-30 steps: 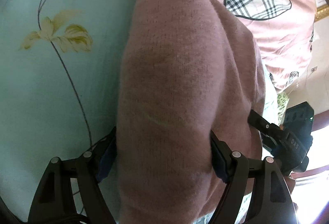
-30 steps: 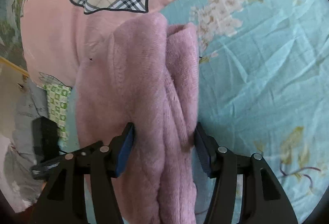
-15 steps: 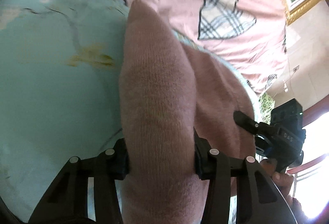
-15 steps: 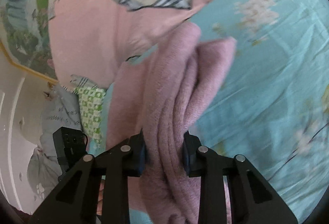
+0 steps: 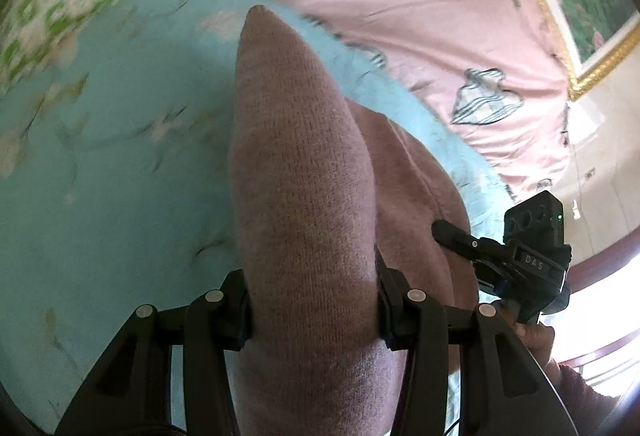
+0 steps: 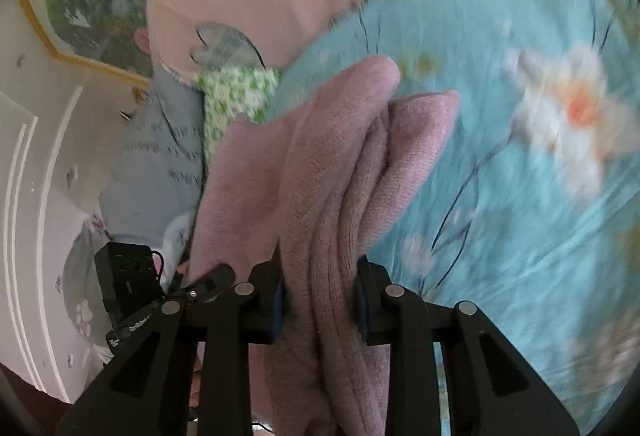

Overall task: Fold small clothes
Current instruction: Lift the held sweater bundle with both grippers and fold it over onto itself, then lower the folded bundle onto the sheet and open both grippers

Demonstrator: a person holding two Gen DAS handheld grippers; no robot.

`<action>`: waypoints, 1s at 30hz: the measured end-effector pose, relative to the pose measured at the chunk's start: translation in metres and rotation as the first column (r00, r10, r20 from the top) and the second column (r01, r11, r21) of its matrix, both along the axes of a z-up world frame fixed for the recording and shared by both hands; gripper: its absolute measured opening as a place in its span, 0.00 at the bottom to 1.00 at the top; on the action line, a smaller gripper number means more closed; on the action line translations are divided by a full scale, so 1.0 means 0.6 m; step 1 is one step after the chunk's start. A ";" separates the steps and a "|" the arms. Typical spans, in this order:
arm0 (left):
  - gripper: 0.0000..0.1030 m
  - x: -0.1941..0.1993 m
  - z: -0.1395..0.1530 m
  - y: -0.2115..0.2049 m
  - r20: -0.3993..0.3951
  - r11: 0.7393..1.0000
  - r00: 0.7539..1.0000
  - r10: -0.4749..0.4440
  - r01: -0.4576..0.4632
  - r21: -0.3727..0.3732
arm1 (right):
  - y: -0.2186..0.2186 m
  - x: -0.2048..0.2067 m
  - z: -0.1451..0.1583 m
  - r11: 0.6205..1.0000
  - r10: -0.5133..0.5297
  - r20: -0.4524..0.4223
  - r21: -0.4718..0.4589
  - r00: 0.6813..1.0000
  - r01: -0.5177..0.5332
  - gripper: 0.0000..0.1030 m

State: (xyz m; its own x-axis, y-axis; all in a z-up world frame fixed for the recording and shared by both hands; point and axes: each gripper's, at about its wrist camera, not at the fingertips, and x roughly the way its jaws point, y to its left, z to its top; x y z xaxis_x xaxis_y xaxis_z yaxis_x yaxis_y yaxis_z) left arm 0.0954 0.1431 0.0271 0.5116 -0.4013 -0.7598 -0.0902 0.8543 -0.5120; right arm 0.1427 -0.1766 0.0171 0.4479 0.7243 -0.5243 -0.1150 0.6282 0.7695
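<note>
Bed (image 5: pixel 100 196) under a turquoise floral sheet fills both views, with a pink quilt (image 5: pixel 420 16) heaped at its far side. No containers show anywhere. Pink knitted garment (image 5: pixel 304 196), bunched into thick folds, hangs between the two tools above the sheet. It looks soft, light and limp, likely to sag and slide unless pinched through several layers near an edge. Left gripper (image 5: pixel 312 308) clamps one thick fold; right gripper (image 6: pixel 320 300) squeezes a narrower bundle of layers, both jaws having just closed further onto the knit.
</note>
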 end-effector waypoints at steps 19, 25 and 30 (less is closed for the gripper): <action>0.66 -0.001 0.026 0.056 -0.023 0.991 1.000 0.011 -0.008 0.136 | 0.024 -0.025 0.042 0.936 -0.110 0.046 -0.331 0.993 0.119 0.42; 0.59 0.057 0.072 0.033 0.076 0.993 0.995 -0.062 0.054 0.106 | 0.081 0.034 0.098 0.956 0.011 0.124 -0.292 0.992 0.026 0.42; 0.51 0.134 0.030 0.014 0.030 0.992 0.995 -0.100 0.097 0.086 | 0.113 0.111 0.031 0.959 0.024 0.012 -0.283 1.000 -0.019 0.28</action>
State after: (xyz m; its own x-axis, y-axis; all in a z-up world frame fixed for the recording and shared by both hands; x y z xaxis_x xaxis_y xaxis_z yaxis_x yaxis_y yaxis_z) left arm 0.1761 0.1515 0.0448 0.4988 -0.3863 -0.7759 0.0125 0.8983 -0.4393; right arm 0.2094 -0.1087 0.0359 0.4433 0.5572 -0.7021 -0.1414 0.8170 0.5591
